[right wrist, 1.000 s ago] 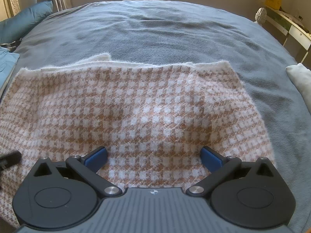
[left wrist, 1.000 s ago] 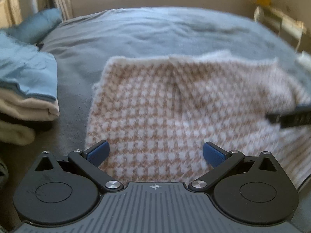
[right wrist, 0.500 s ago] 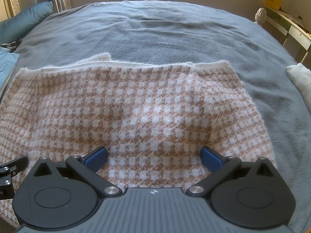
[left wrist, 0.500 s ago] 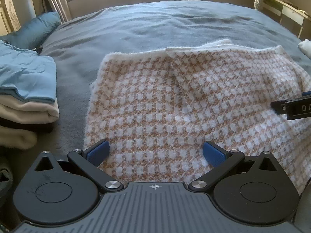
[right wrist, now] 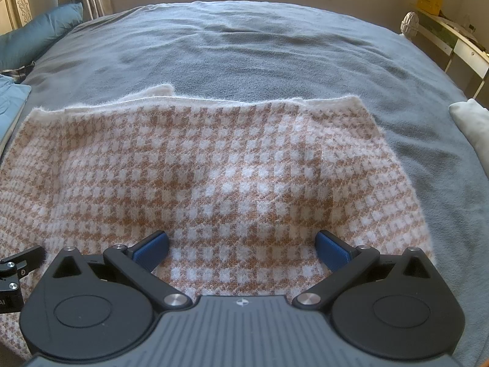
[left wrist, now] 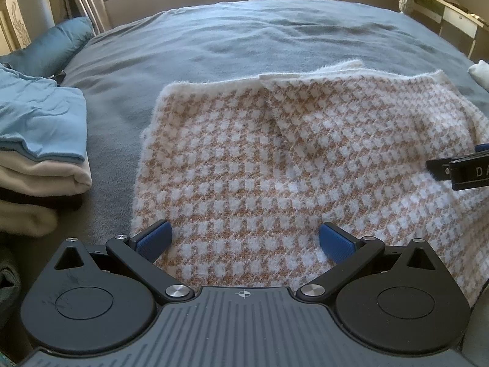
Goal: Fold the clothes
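A brown-and-white houndstooth knit garment (left wrist: 275, 165) (right wrist: 198, 177) lies spread flat on the grey bed, with a white fuzzy hem along its far edge. My left gripper (left wrist: 244, 241) hovers open over the garment's near left part, blue pads wide apart, nothing between them. My right gripper (right wrist: 241, 246) is open over the near right part, likewise holding nothing. Part of the right gripper's fingers (left wrist: 458, 168) shows at the right edge of the left wrist view. A piece of the left gripper (right wrist: 18, 266) shows at the left edge of the right wrist view.
A stack of folded clothes (left wrist: 39, 153), blue on top of cream and white, sits at the left on the grey bedspread (left wrist: 244, 39). A teal pillow (right wrist: 33, 39) lies far left. A white cloth (right wrist: 470, 119) rests at the right edge. A desk (right wrist: 452, 39) stands beyond the bed.
The left wrist view has steadied and shifted slightly, showing more of the bed's far side. The right gripper has barely moved. The garment lies as before.
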`<state>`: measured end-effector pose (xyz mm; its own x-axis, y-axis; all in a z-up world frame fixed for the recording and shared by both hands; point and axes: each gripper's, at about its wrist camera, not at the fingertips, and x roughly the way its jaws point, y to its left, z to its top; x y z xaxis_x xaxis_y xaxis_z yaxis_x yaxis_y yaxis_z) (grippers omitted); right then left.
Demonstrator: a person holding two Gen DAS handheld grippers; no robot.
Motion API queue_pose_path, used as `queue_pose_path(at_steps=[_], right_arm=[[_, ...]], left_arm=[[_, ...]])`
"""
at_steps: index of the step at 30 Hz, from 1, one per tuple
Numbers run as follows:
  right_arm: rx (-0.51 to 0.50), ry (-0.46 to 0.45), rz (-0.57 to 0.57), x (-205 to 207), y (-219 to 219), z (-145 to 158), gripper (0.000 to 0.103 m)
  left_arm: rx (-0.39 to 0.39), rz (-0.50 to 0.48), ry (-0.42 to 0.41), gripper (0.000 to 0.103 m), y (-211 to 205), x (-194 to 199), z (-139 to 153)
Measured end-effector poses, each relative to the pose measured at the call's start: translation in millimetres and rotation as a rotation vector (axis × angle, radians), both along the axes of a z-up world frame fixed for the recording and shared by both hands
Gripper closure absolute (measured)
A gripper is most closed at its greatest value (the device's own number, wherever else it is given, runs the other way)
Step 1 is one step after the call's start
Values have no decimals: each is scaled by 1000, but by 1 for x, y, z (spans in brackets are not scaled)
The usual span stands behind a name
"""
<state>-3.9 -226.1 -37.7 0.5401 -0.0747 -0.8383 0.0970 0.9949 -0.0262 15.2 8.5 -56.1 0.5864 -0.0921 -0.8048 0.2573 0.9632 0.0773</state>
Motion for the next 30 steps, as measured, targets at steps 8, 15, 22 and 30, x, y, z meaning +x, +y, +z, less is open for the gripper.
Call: queue_pose_path(at_steps=[8,15,22,30], right_arm=[[0,-2,0,0,0,0,0],[0,-5,-1,0,0,-1,0],[1,-6,-2,-1,0,-1,0],[1,-5,-2,-1,1,0,0]], left_arm=[[3,4,0,0,-1,0,0],[-16,4,-17,0,2,-3,1],[-157,3,-162,0,30,-13,19],[-293,101,-73,18,74,12,3]])
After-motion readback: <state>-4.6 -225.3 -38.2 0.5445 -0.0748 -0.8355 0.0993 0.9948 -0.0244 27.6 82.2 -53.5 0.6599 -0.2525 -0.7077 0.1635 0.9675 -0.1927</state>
